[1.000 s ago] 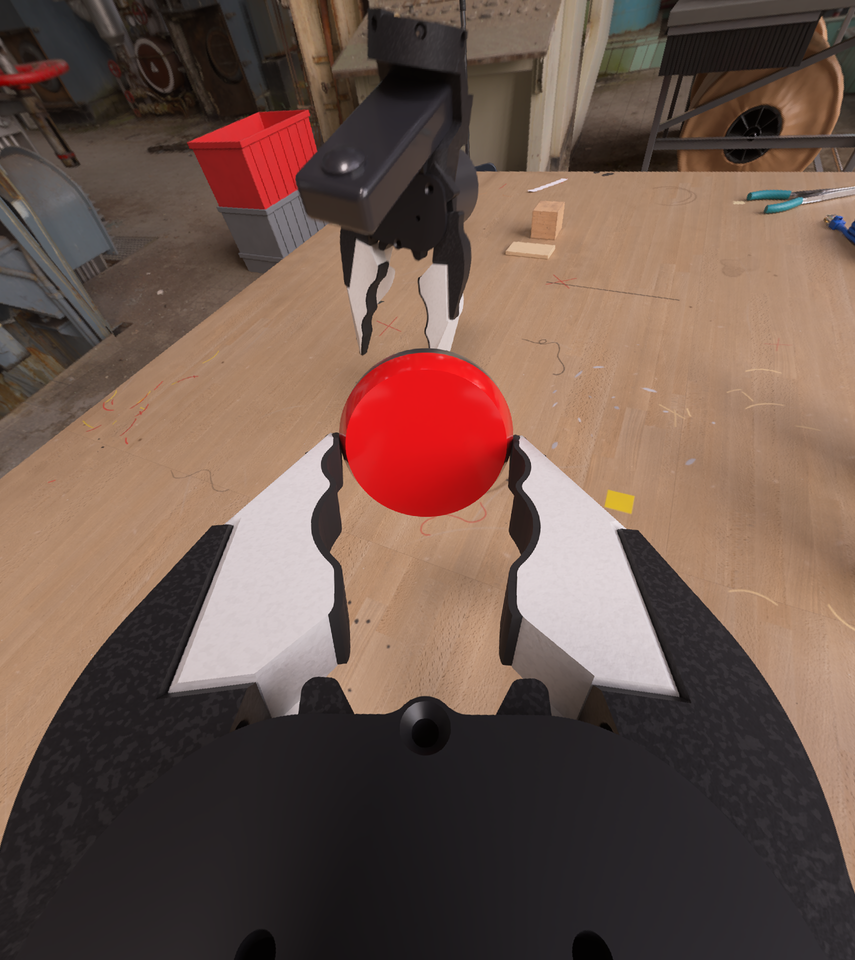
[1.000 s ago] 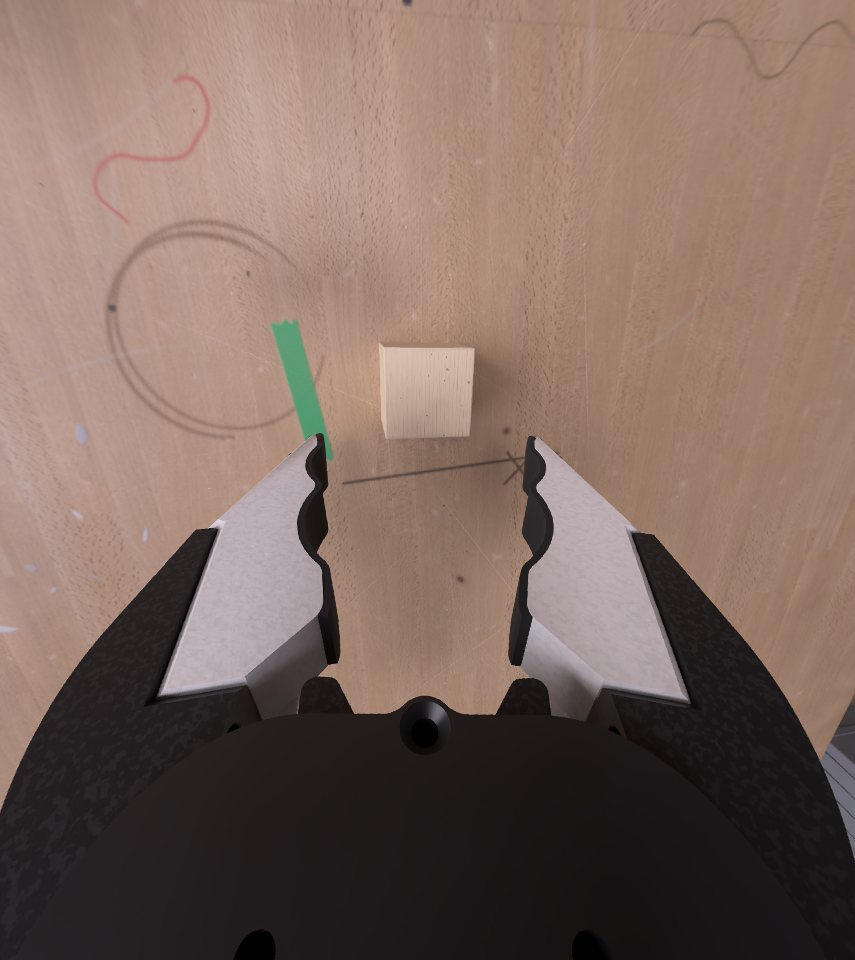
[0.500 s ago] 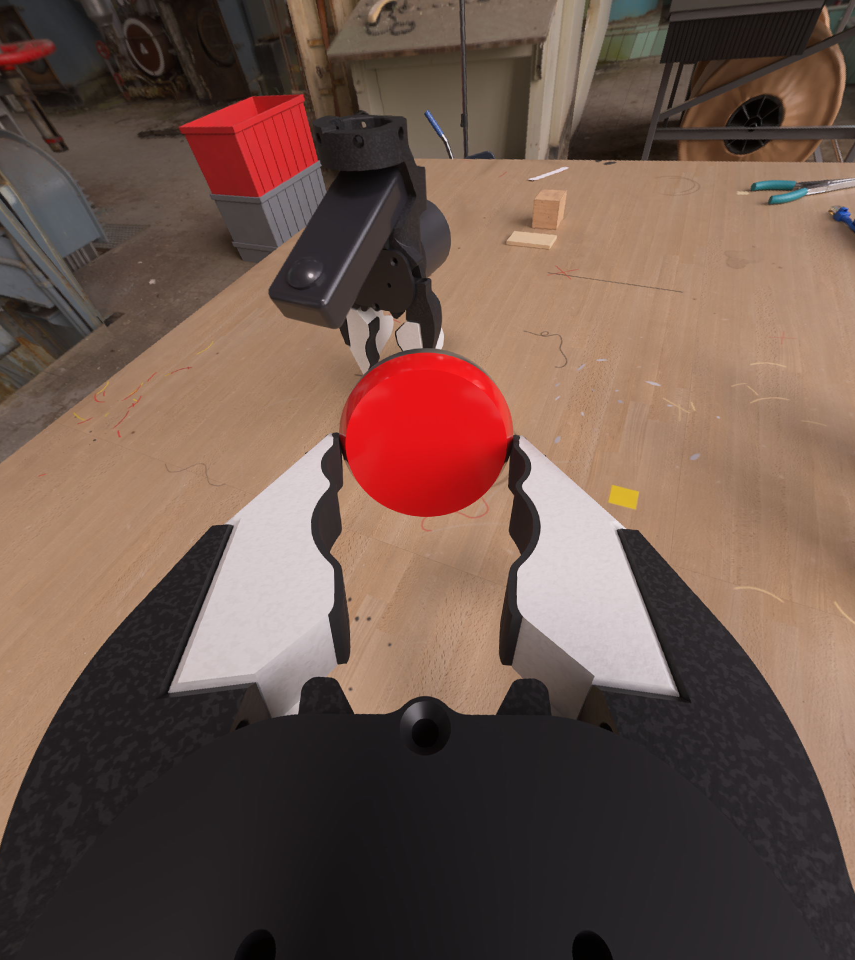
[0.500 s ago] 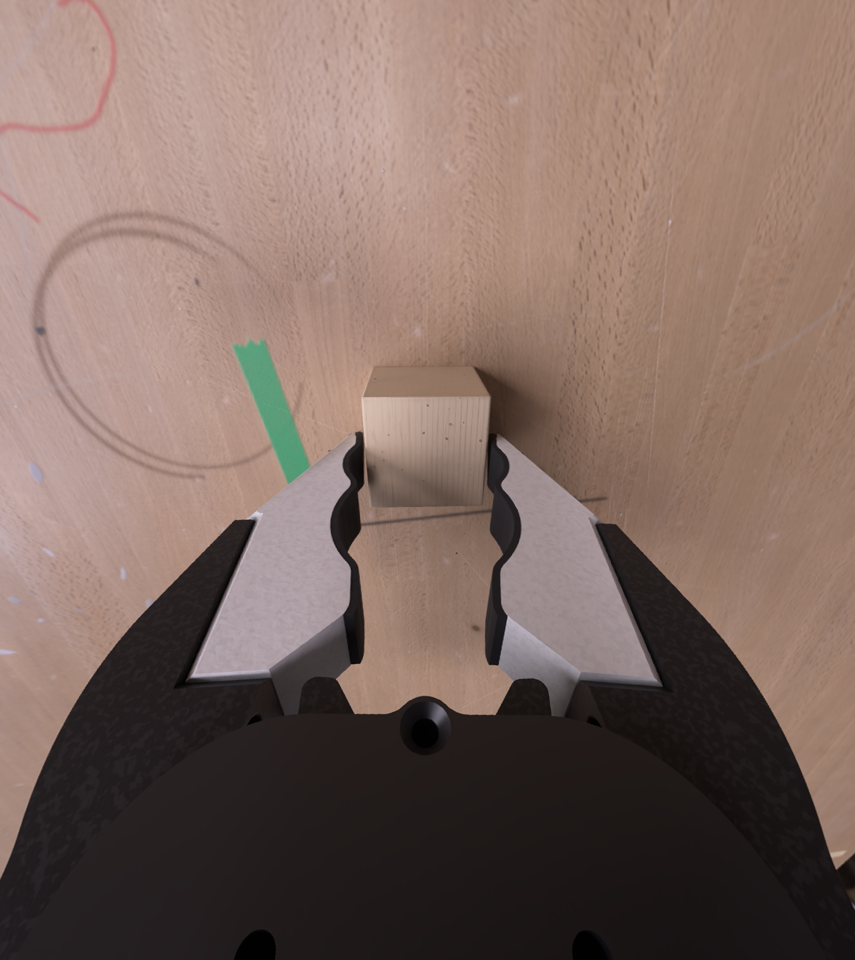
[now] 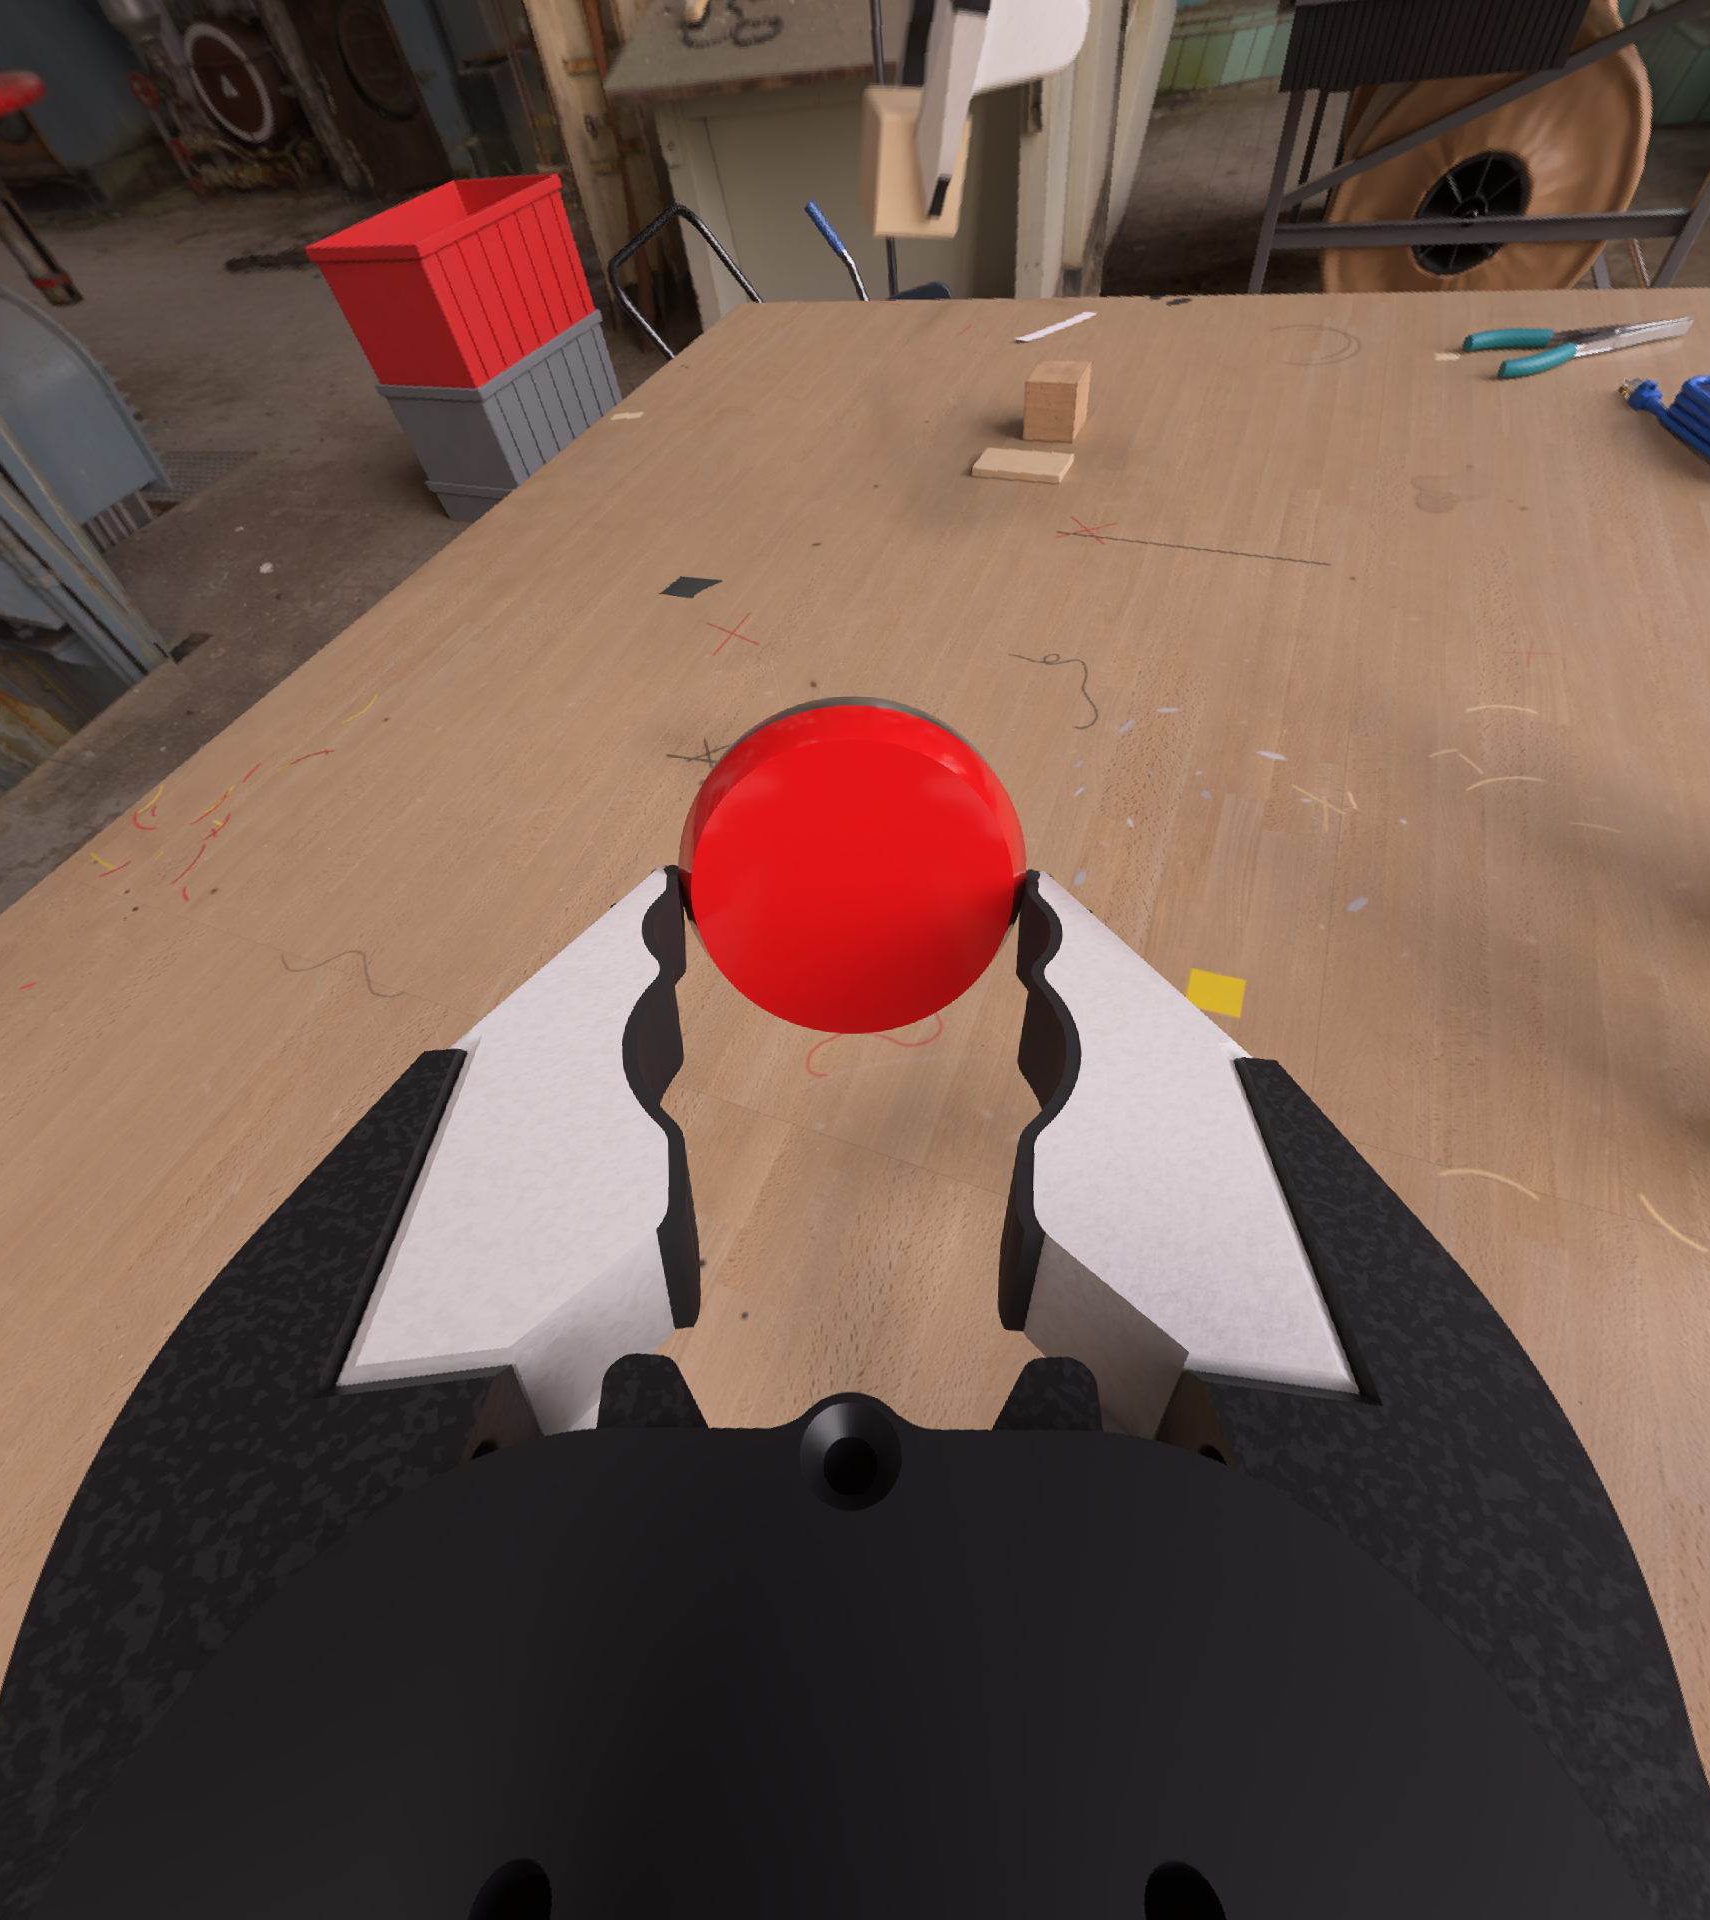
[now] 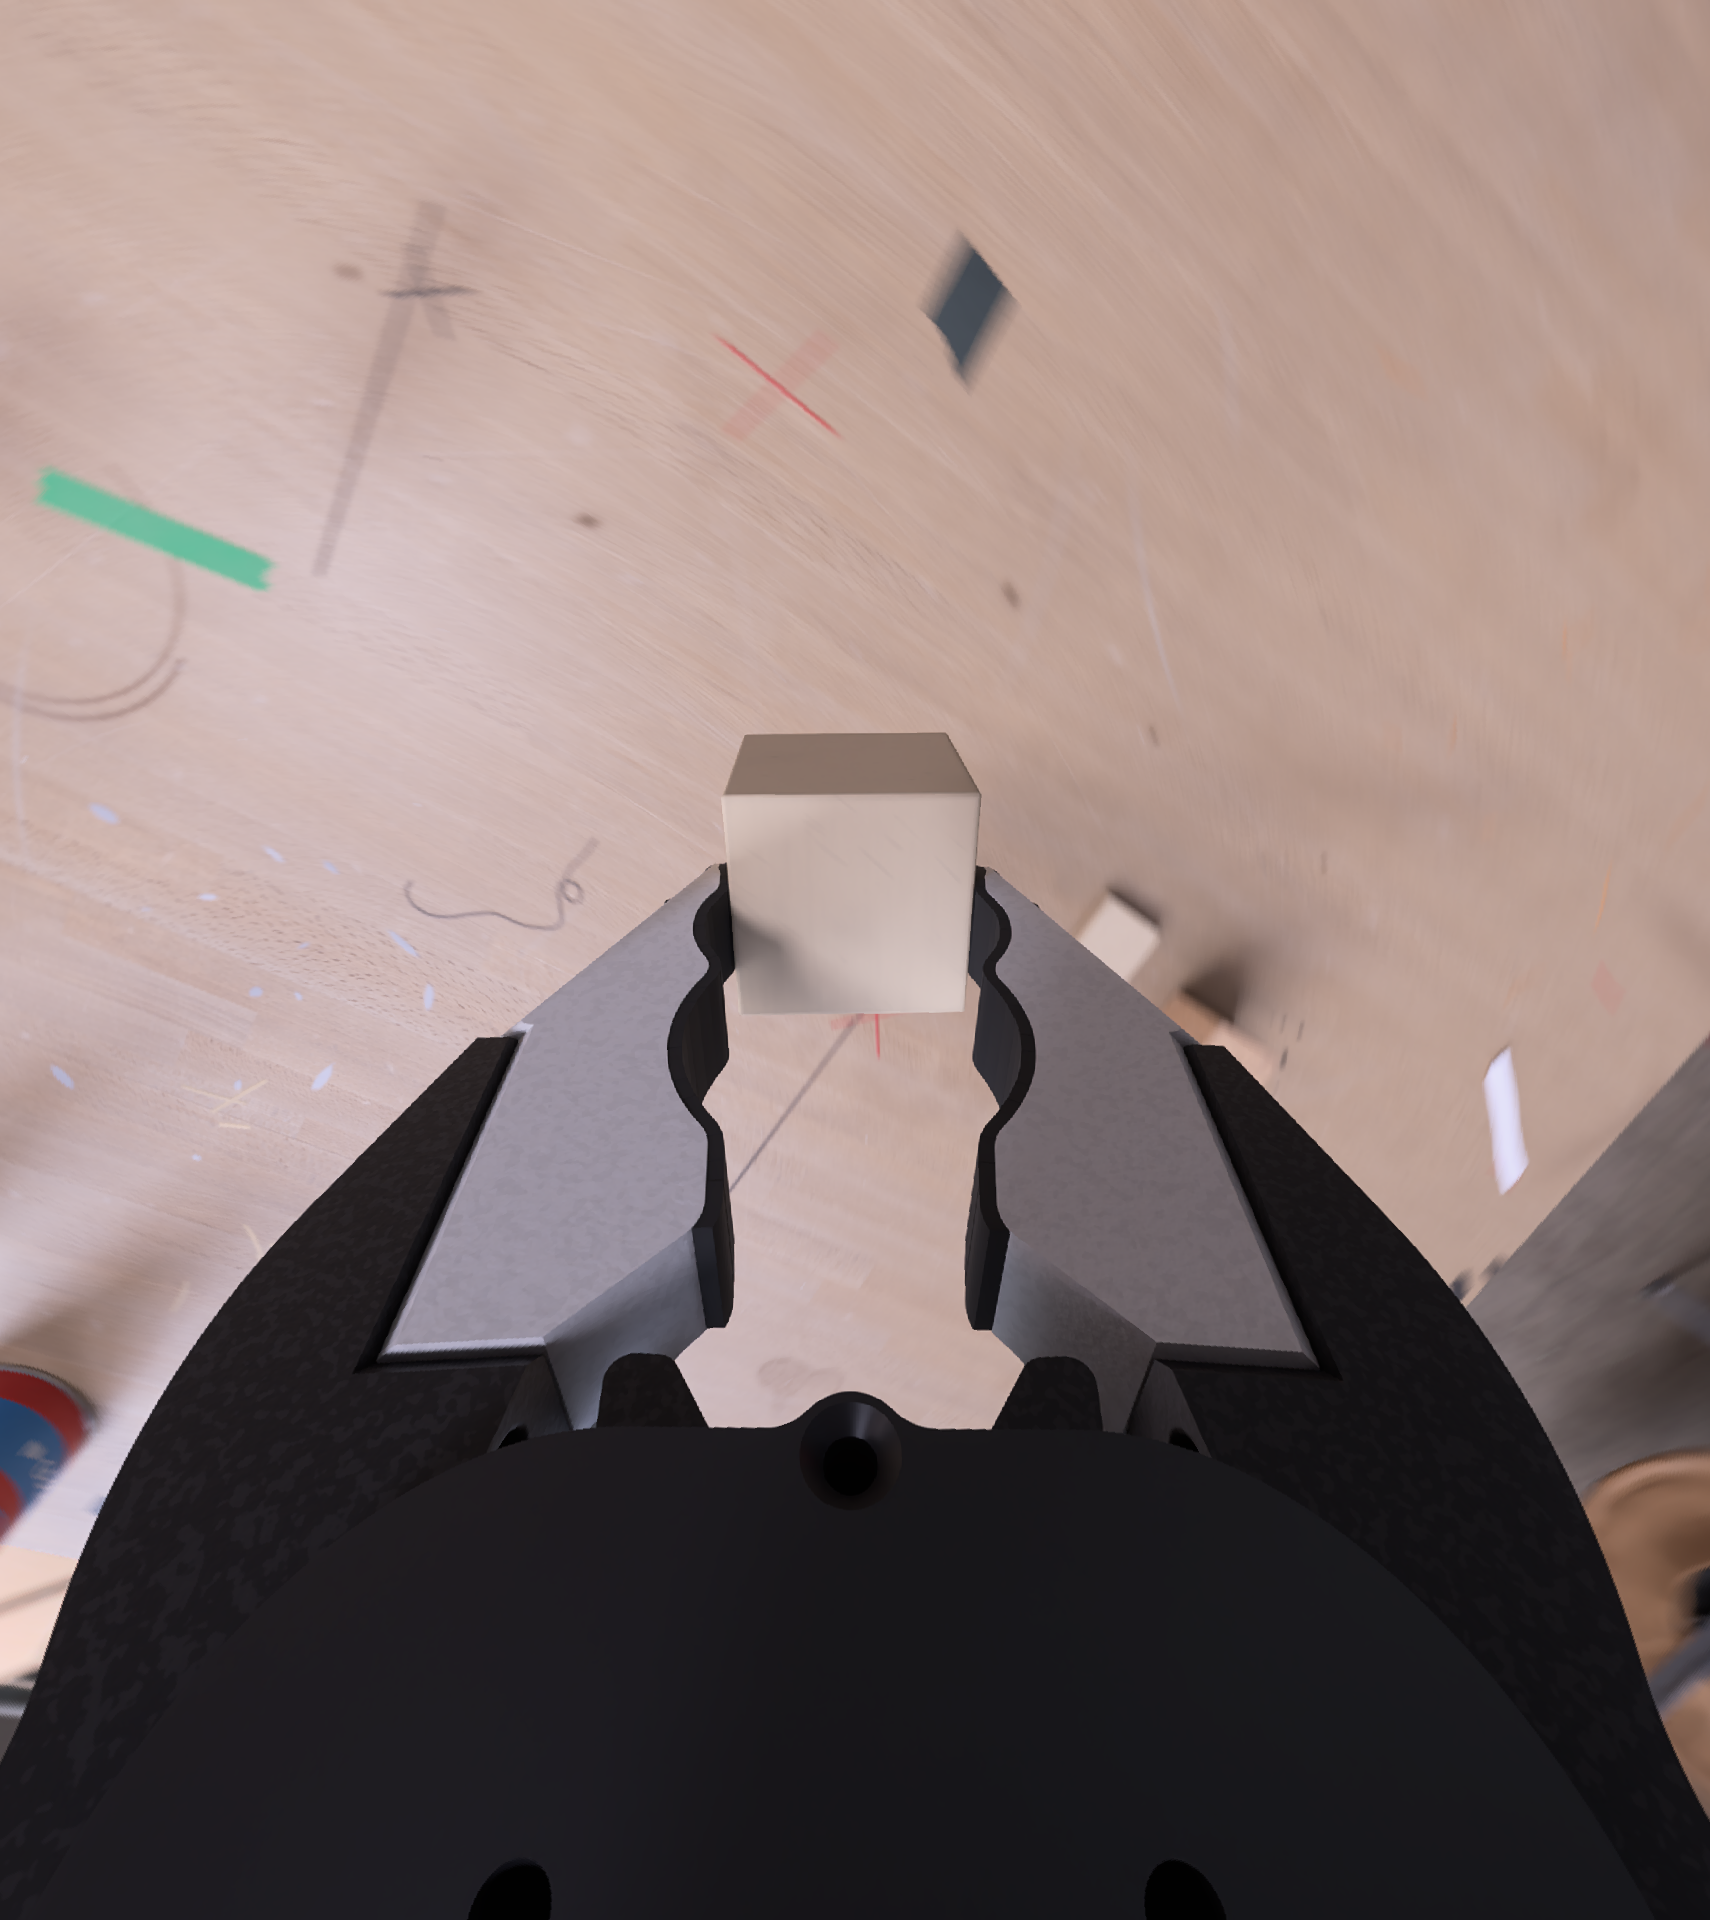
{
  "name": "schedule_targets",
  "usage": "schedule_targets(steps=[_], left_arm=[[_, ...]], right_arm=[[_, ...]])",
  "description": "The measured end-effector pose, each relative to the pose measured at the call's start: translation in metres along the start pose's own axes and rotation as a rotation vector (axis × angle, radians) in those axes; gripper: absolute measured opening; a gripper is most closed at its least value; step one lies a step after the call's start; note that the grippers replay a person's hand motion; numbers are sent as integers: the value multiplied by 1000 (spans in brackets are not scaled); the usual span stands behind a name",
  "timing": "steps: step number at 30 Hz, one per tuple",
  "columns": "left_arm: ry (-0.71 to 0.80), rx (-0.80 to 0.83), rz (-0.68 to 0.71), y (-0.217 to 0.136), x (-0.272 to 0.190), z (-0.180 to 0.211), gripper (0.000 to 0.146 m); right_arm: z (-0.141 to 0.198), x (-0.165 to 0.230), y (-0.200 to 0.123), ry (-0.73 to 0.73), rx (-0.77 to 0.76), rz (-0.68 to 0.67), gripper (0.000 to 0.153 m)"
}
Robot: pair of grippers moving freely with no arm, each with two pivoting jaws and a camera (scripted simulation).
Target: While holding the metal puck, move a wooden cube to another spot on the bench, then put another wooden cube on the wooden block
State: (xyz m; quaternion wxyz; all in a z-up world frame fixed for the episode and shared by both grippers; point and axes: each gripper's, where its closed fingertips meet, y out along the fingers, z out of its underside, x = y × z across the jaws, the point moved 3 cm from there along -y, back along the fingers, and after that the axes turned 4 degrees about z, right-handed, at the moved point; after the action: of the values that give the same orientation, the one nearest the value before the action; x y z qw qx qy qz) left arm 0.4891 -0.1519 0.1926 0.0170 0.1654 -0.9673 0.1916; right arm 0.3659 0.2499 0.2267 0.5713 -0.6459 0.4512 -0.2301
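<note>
Workshop tabletop [image 5: 518, 1039]: left gripper [image 5: 851, 894] jaws pinching metal puck [image 5: 851, 873], likely heavy, slick; right gripper [image 6: 851, 914] jaws clamp wooden cube [image 6: 851, 894] flat sides, light, rigid.

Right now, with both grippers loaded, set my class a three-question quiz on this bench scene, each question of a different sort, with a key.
1. True or false: the left gripper grips the red metal puck.
2. Multiple choice: the wooden cube in the right gripper is A) resting on the bench, B) lifted clear of the bench, C) on the wooden block.
3. Fill in: on the far bench, the second cube stands just behind the flat wooden ____.

Key: 1 true; 2 B; 3 block.
</note>
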Motion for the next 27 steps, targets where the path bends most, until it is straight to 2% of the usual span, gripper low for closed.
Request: schedule_targets(steps=[2, 5, 10, 18, 27], left_arm=[[6, 6, 6, 4, -3, 0, 65], [9, 16, 16, 9, -7, 0, 65], [13, 45, 32, 18, -12, 4, 65], [-4, 61, 43, 26, -10, 9, 65], [-10, 72, 51, 29, -8, 12, 65]], right_arm=[[34, -33, -2, 169, 15, 9, 44], [77, -69, 15, 356, 33, 2, 44], [120, -96, 67, 520, 66, -41, 44], [137, -107, 127, 577, 104, -40, 45], [140, -102, 162, 579, 155, -15, 45]])
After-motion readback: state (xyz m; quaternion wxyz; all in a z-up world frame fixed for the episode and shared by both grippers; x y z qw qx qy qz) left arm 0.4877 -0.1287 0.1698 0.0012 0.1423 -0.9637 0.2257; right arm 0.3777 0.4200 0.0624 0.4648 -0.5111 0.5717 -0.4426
